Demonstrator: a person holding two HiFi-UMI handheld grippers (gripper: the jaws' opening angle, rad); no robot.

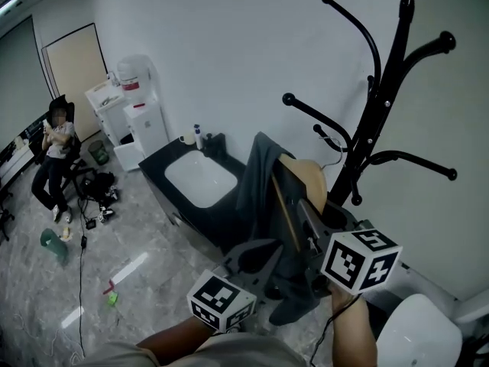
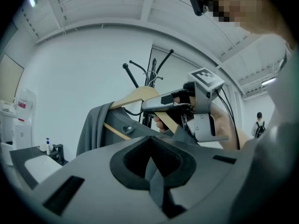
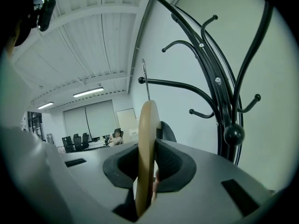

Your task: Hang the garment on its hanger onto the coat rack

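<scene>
Grey cloth, smooth and limp, falls in long folds at the centre of the head view. This is the garment (image 1: 258, 180). It hangs on a flat, pale wooden hanger (image 1: 309, 178) with a rounded shoulder and a thin metal hook (image 3: 145, 80). From one to three o'clock stands the coat rack (image 1: 384, 90), a glossy black metal pole whose curved arms end in round knobs. Garment and hanger are held in the air just beside the rack's lower arms. Whether the hook touches an arm cannot be told.

At nine o'clock a person (image 1: 55, 155) sits far off. At ten o'clock stands a white, boxy water dispenser (image 1: 141, 117). Nearer the centre is a dark counter (image 1: 157, 163) with a white rectangular basin (image 1: 200, 178) set into it. The floor (image 1: 145, 235) is grey, marbled and polished. The wall (image 1: 229, 52) behind is plain white.

At six o'clock is the left gripper (image 1: 256, 260), made of matt grey plastic. Its dark pads are pressed together on a thin fold of the garment's cloth. At five o'clock is the right gripper (image 1: 307, 222). Its jaws stand partly apart and are clamped on the hanger's wooden body, which sits edge-on between the ribbed pads with the hook rising above.
</scene>
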